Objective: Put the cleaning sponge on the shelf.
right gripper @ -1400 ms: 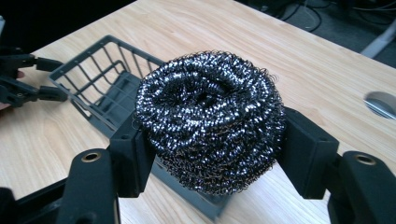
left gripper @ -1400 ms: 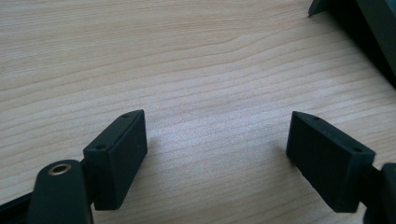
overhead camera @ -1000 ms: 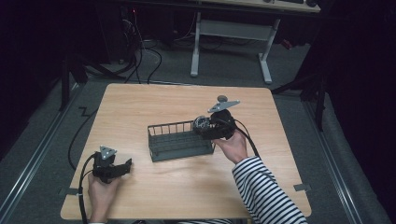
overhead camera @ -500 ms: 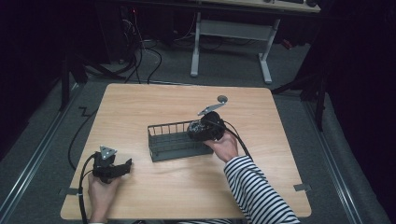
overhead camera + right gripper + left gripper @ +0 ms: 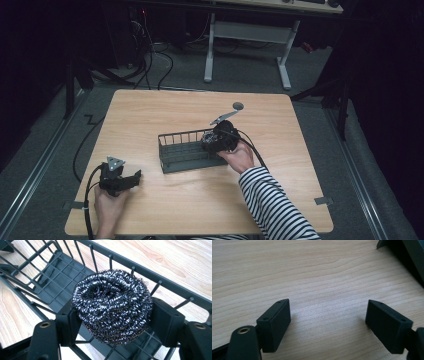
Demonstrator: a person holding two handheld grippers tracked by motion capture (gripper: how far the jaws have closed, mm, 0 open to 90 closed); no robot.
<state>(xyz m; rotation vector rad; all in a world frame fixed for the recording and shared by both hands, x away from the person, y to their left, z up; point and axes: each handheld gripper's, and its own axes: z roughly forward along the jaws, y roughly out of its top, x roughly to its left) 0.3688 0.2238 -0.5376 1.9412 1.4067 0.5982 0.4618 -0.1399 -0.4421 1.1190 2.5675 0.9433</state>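
Shifted toward 9 o'clock since a second ago: right gripper (image 5: 218, 141), now over the wire basket (image 5: 184, 156) at its 3 o'clock end. Clamped on the steel wool scourer (image 5: 112, 306), jaws pressing both sides, scourer hanging just above the basket floor, rim close behind. Straight down looks the likely move. Left gripper (image 5: 327, 320) parked at 7 o'clock on the table (image 5: 280, 130), jaws wide, holding nothing.

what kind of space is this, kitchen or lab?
Likely a lab or data-collection workspace, not a kitchen. A bare wooden table stands on grey carpet with loose cables on the floor and a height-adjustable desk frame behind. The only kitchen items are a wire basket and a steel-wool scourer.
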